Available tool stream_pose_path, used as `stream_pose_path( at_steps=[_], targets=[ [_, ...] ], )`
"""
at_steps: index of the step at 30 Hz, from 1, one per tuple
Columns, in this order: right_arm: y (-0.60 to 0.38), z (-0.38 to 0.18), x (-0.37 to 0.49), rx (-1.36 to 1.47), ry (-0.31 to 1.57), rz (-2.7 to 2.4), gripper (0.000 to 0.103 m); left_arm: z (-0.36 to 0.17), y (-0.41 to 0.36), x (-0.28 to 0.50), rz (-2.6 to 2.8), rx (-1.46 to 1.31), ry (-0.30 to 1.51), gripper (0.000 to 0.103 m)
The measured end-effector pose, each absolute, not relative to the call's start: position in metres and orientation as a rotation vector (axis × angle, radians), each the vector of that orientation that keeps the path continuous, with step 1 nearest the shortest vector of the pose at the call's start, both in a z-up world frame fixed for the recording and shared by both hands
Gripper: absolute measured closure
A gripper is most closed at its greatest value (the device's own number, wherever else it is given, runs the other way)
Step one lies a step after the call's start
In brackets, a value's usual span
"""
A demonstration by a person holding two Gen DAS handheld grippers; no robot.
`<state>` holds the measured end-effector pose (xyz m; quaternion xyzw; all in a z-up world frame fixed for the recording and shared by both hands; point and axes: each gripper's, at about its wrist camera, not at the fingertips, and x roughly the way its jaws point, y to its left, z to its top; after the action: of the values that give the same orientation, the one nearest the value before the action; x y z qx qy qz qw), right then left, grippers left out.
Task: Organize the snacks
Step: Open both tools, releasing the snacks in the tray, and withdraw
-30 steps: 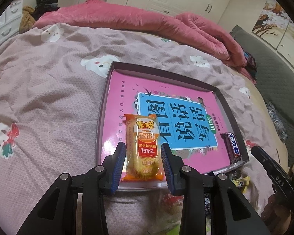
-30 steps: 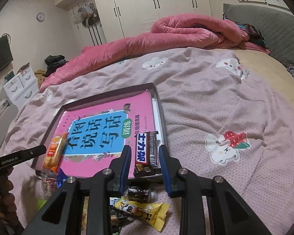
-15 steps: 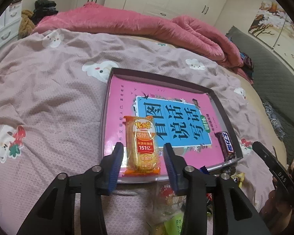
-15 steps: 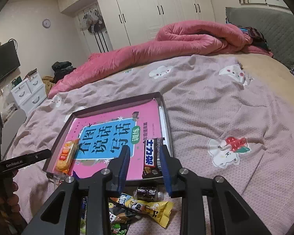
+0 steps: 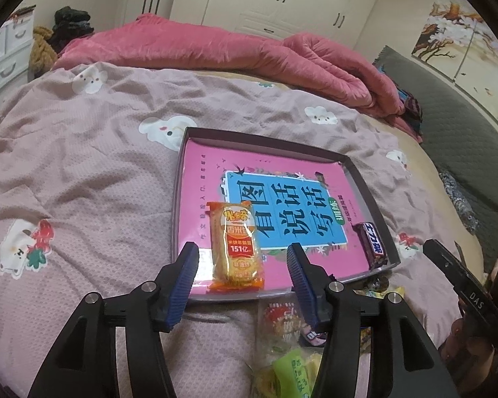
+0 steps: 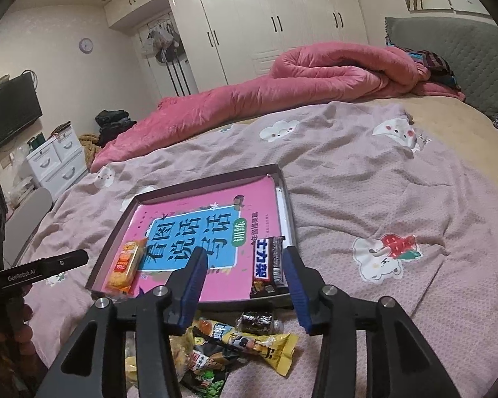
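Since the earlier frames both grippers have let go and drawn back from the tray [image 5: 365, 179], and each snack now lies inside it. The left gripper [image 5: 242, 273] has its jaws opening, the blue pads standing clear on either side of the rice cracker [image 5: 235, 245], which lies flat at the tray's near left corner, touching neither pad. The right gripper [image 6: 244, 283] likewise has its jaws opening; the chocolate bar [image 6: 269, 267] rests against the tray's right wall at the near right corner, just beside the right pad, and contact there cannot be confirmed. A pink book [image 5: 275, 205] with a blue title panel covers the tray floor, and both snacks lie on it. Loose snacks [image 6: 242, 341] form a pile on the bedspread [image 6: 381, 199] just outside the tray's near edge: a yellow packet, a dark wrapped sweet and a green-printed packet among them. A rolled pink duvet [image 6: 282, 93] lies well beyond the tray's far edge. A person's hand [image 6: 20, 318] shows at the left margin of the right wrist view, left of the tray, under the other gripper's body.
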<state>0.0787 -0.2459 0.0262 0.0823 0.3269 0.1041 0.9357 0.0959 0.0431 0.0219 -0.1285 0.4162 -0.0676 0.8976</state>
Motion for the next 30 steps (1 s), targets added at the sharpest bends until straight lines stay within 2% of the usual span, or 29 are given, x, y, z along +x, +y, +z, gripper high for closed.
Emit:
stream_pose_path(
  at_steps=[2,4,30],
  targets=[
    [-0.245,0.027,0.077,0.169,0.669,0.221,0.052,0.022,0.043,0.095,-0.14,-0.26,0.863,0.043],
    [-0.243,0.028,0.075,0.168,0.668,0.225,0.051,0.023,0.044,0.093,-0.138,-0.258,0.863,0.035],
    [-0.214,0.027,0.048,0.076,0.687,0.301,0.043,0.027,0.041,0.072,-0.136,-0.202,0.879,0.033]
  ],
)
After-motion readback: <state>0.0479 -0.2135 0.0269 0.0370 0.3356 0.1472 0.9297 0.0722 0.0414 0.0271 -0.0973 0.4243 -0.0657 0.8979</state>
